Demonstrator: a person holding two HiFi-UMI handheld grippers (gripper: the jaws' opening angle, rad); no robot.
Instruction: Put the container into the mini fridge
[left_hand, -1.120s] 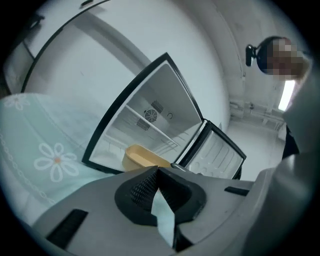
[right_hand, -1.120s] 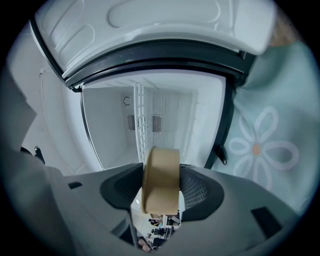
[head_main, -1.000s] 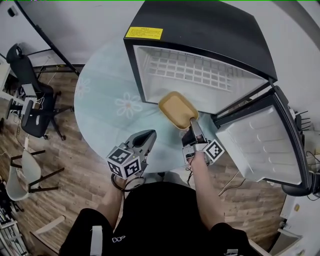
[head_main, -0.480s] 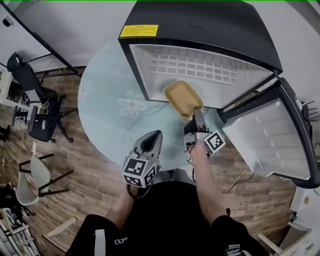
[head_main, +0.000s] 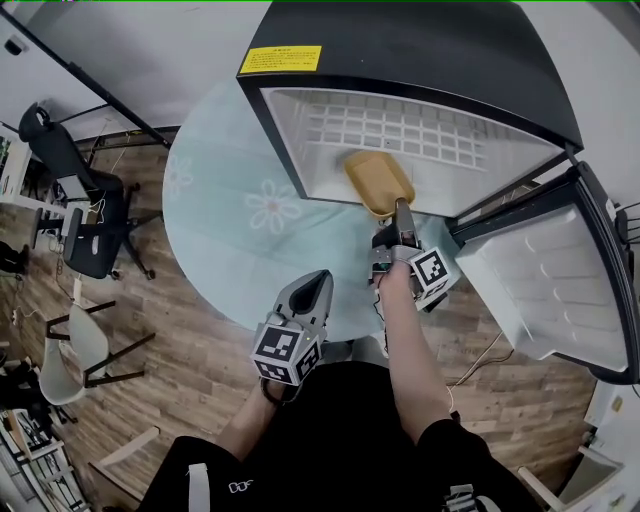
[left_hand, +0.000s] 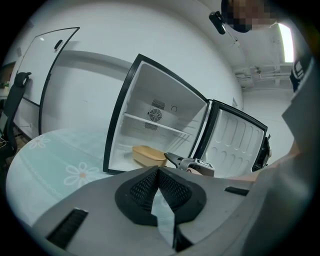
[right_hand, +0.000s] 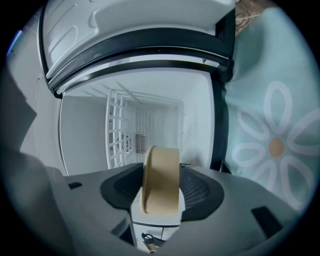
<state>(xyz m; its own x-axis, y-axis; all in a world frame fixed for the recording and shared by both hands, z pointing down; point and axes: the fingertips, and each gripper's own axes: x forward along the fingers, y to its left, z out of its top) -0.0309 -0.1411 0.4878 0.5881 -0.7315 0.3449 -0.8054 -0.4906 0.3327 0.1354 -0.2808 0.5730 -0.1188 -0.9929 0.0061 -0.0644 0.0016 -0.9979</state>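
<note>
The tan container (head_main: 379, 181) pokes into the lower part of the open mini fridge (head_main: 420, 130), held level by its near end. My right gripper (head_main: 402, 222) is shut on that end; in the right gripper view the container (right_hand: 161, 186) sits squeezed between both pads, with the fridge's white inside and wire shelf (right_hand: 121, 135) straight ahead. My left gripper (head_main: 312, 290) hangs shut and empty over the table's near edge, left of the right arm. From the left gripper view the container (left_hand: 148, 155) rests just inside the fridge floor, with the right gripper (left_hand: 181, 161) behind it.
The fridge stands on a round pale-green table (head_main: 225, 225) with flower prints. Its door (head_main: 545, 290) swings wide open to the right. Office chairs (head_main: 85, 215) stand on the wooden floor at the left.
My right gripper has carried the container forward from in front of the fridge opening into the cabinet. The left gripper has drifted a little right and nearer to me, still shut.
</note>
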